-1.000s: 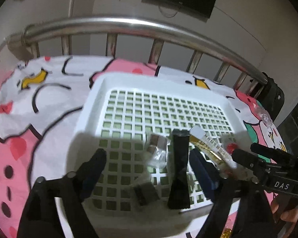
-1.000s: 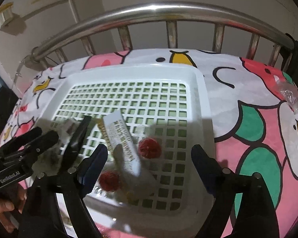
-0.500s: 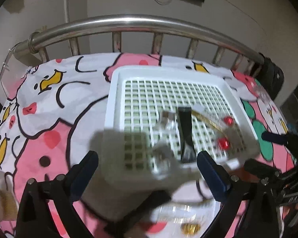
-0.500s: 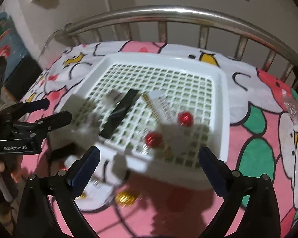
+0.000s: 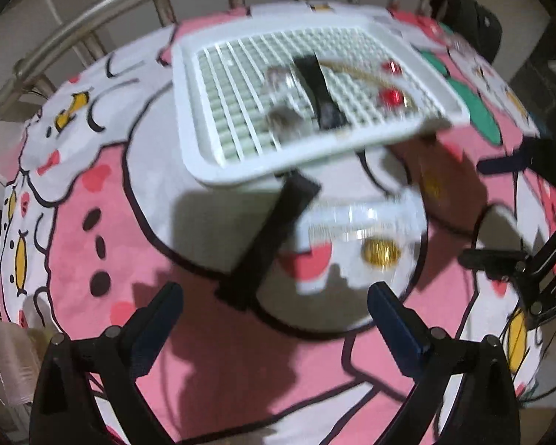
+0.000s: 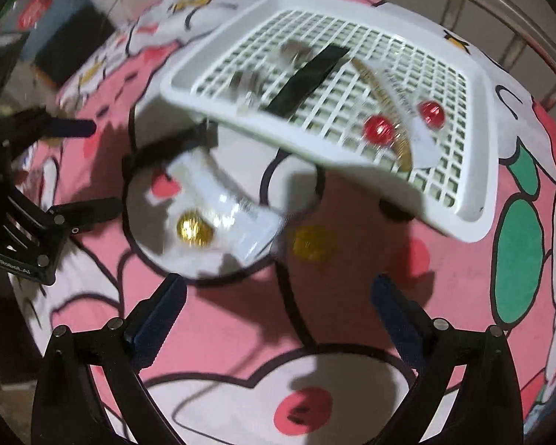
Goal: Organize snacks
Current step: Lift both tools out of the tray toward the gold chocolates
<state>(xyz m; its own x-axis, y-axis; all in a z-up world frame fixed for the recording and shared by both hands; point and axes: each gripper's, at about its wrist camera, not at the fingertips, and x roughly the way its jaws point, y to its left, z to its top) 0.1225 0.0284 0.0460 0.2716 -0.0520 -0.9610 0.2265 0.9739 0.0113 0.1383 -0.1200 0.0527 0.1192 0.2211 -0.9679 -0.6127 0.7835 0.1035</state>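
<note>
A white lattice basket (image 5: 204, 118) (image 6: 474, 170) lies on the pink cartoon bedsheet. It holds a black snack bar (image 5: 317, 85) (image 6: 307, 79), two red foil balls (image 5: 389, 95) (image 6: 379, 130), a long white-and-gold packet (image 6: 396, 104) and clear wrapped sweets (image 5: 281, 118). In front of it on the sheet lie a black bar (image 5: 274, 237) (image 6: 170, 148), a clear white packet (image 5: 356, 218) (image 6: 222, 200) and a gold foil ball (image 5: 380, 254) (image 6: 194, 228). My left gripper (image 5: 274, 319) is open and empty, pulled back from them. My right gripper (image 6: 278, 307) is open and empty too.
A second gold ball (image 6: 313, 241) lies on the sheet under the basket's near edge. A steel bed rail (image 5: 92, 29) runs behind the basket. The other gripper shows at the right of the left wrist view (image 5: 519, 215) and at the left of the right wrist view (image 6: 48, 185).
Both grippers have drawn back from the basket and towards me, open and empty. The loose black bar, white packet and gold ball on the sheet have come into view.
</note>
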